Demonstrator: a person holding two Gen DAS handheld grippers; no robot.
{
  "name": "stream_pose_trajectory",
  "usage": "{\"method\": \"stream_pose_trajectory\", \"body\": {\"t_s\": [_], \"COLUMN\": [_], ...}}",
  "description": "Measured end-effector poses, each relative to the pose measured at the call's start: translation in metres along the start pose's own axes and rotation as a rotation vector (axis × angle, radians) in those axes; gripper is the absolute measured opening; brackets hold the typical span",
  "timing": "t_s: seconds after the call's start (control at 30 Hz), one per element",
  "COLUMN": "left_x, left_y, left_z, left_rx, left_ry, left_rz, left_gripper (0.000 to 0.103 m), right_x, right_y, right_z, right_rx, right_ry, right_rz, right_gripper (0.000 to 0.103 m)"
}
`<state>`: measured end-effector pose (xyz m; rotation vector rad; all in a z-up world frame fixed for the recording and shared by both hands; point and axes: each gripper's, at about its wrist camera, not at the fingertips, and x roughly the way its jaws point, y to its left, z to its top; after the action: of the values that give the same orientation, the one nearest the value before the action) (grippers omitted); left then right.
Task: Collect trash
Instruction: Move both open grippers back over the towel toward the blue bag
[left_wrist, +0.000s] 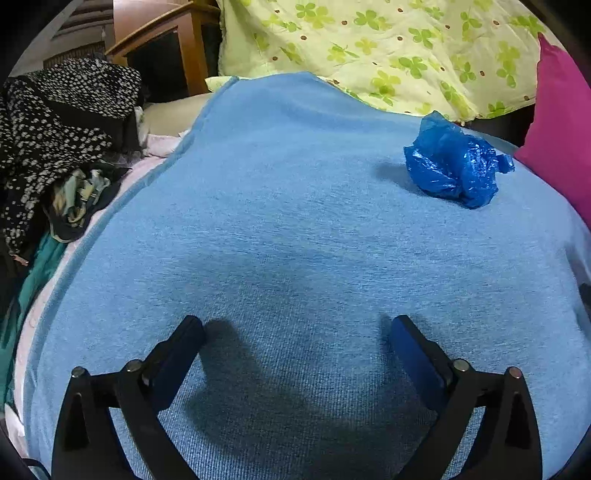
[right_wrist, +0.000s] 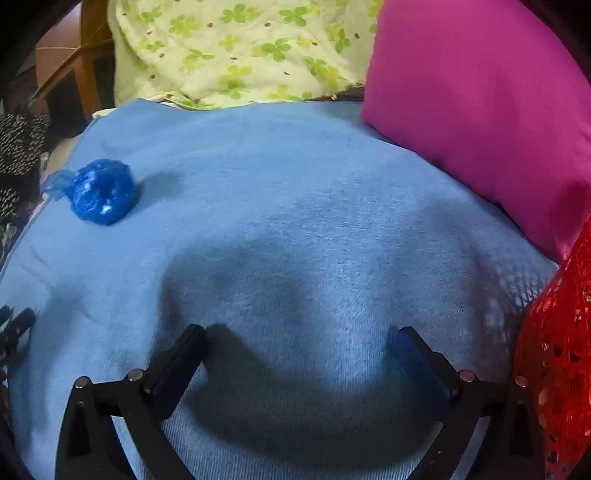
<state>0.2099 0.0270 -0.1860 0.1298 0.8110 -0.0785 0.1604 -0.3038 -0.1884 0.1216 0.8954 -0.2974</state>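
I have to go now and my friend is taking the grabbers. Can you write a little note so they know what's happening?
Left gripper: open, empty, over the blue blanket.
Right gripper: open, empty, over the same blanket.
Trash: one crumpled blue bag on the blanket, between the grippers and ahead of both, untouched.
Red mesh basket sits at the right gripper's right edge, below the pink pillow; it may be where trash goes.
Done: nothing visible.
Left: grab the bag and put it away.
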Motion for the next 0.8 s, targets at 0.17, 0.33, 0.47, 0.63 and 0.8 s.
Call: {"method": "stream_pose_trajectory", "body": {"t_s": [0.17,0.33,0.47,0.63,0.8], "left_x": [-0.0007,-0.0004,-0.0008,-0.0005,-0.0007], "left_y": [-0.0003,0.0022,0.0,-0.0015,-0.0016], "left_z": [-0.0017,-0.0037,-0.004,-0.0029,-0.0034], "left_rx": [-0.002,-0.02,-0.014,-0.01,-0.015], "left_ry": [-0.006,-0.011,-0.014,-0.011,-0.01], "left_rz": [0.01,-0.011,0.001,0.006,0.003], "left_gripper": [0.103,0.103,0.103,0.103,0.103], "right_x": [-0.0003,0.0007,0.0001,0.0017,0.0021], "right_y": [-0.0047,-0.0059,-0.0041,-0.0031,-0.0025], "right_z": [-0.0041,-0.0021,-0.0042,-0.0043,-0.0039], "right_rx": [0.032,0.025,0.024,0.023,0.023], "right_ry": [-0.031,-0.03,-0.03,-0.03,-0.03], "right_rz": [0.039,0.031,0.03,0.03,0.029], "right_gripper": [0.103,0.103,0.103,0.103,0.103]}}
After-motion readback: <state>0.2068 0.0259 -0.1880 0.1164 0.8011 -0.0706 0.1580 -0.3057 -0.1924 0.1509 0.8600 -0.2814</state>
